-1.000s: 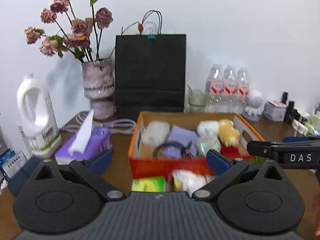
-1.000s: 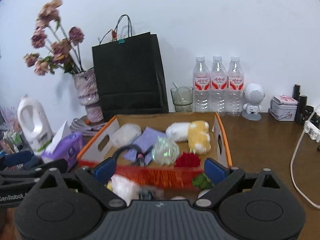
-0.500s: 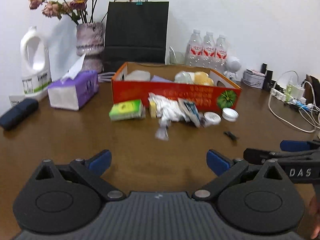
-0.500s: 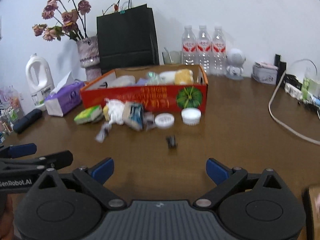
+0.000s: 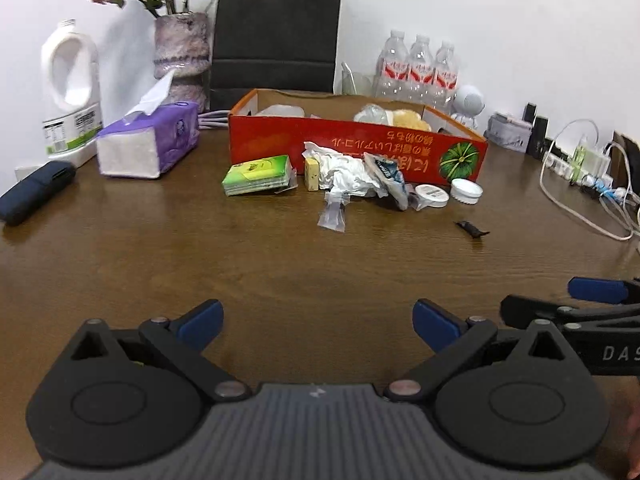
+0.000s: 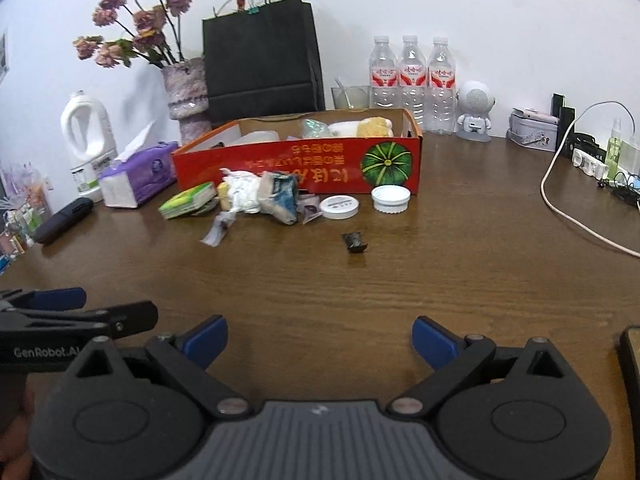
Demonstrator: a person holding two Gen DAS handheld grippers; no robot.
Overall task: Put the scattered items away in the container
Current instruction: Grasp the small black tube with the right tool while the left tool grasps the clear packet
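Wooden table (image 5: 280, 264) | left gripper (image 5: 316, 320) jaws apart | right gripper (image 6: 320, 336) jaws apart

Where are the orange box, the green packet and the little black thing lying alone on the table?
Orange box (image 6: 280, 168): right wrist view, on its front wall.
Green packet (image 5: 258, 174): left wrist view, on its top face.
Black thing (image 6: 355, 242): right wrist view, on its middle.
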